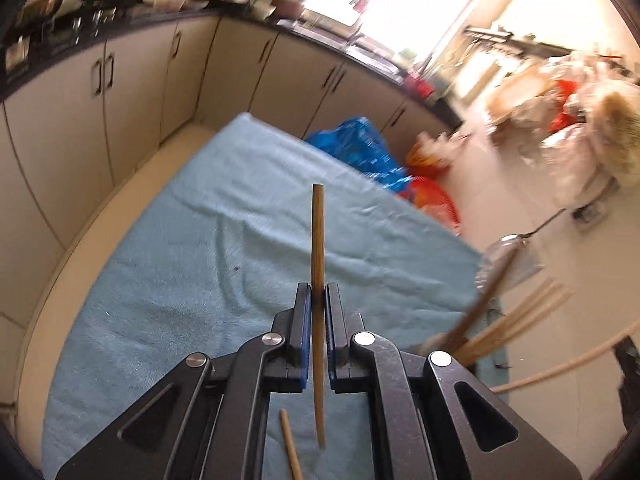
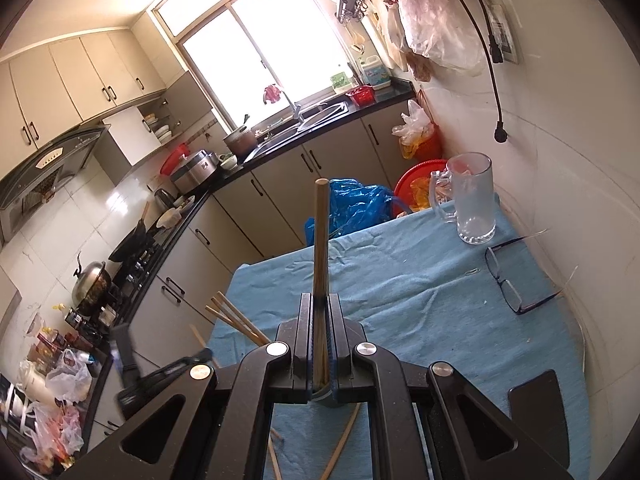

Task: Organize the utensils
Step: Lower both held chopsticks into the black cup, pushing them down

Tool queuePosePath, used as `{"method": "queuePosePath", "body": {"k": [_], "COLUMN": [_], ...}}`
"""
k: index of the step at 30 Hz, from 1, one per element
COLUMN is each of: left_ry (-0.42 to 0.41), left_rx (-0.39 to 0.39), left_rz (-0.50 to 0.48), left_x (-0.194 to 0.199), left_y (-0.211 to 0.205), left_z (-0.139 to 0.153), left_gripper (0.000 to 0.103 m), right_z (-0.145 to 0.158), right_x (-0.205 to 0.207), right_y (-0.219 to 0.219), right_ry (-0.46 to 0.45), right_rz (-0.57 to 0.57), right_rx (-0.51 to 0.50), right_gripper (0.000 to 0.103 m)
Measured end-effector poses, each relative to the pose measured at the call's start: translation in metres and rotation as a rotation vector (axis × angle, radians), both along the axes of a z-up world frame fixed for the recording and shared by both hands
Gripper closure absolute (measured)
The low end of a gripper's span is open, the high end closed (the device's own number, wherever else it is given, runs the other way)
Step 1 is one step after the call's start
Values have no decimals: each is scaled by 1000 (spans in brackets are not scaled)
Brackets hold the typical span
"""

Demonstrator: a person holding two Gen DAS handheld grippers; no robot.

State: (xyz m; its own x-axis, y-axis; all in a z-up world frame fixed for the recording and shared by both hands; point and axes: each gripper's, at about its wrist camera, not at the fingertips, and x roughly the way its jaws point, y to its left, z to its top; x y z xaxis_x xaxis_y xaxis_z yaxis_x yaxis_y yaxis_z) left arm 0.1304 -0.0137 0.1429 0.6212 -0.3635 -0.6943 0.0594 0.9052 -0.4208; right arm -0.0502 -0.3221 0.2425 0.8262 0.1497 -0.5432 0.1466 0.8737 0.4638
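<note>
1. Left tool clenched on a single chopstick, gripped roughly mid-length, thick end poking out ahead of the pads, thin tip hanging back under the tool.
2. Right tool clamped on its own wooden stick, held low on the shaft, most of it sticking straight out ahead.
3. Probably featherlight and stiff, but thin, round and smooth, so likely to pivot or slide between flat pads. Best taken near the middle, squarely across.
4. More loose chopsticks left of the right tool, a couple under it on the blue towel over the bench.
5. Glass mug ahead and right, looked like the likely holder. Glasses lying nearby.
</note>
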Motion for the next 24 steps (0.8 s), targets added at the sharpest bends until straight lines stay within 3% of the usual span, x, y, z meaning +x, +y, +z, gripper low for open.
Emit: {"method": "queuePosePath", "body": {"k": [10, 18, 24], "left_ry": [-164, -239, -284], "left_rx": [-21, -63, -90], "left_rz": [-43, -78, -132], "left_x": [-33, -47, -52], "left_y": [3, 2, -20], "left_z": [70, 117, 139], "left_gripper": [97, 97, 97], "right_z": [-1, -3, -14], "right_x": [9, 18, 25], "right_y": [8, 12, 8], "right_ry": [-1, 5, 30], "right_rz": [-7, 1, -6], "right_rx": [-19, -40, -45], "right_gripper": [97, 97, 97]}}
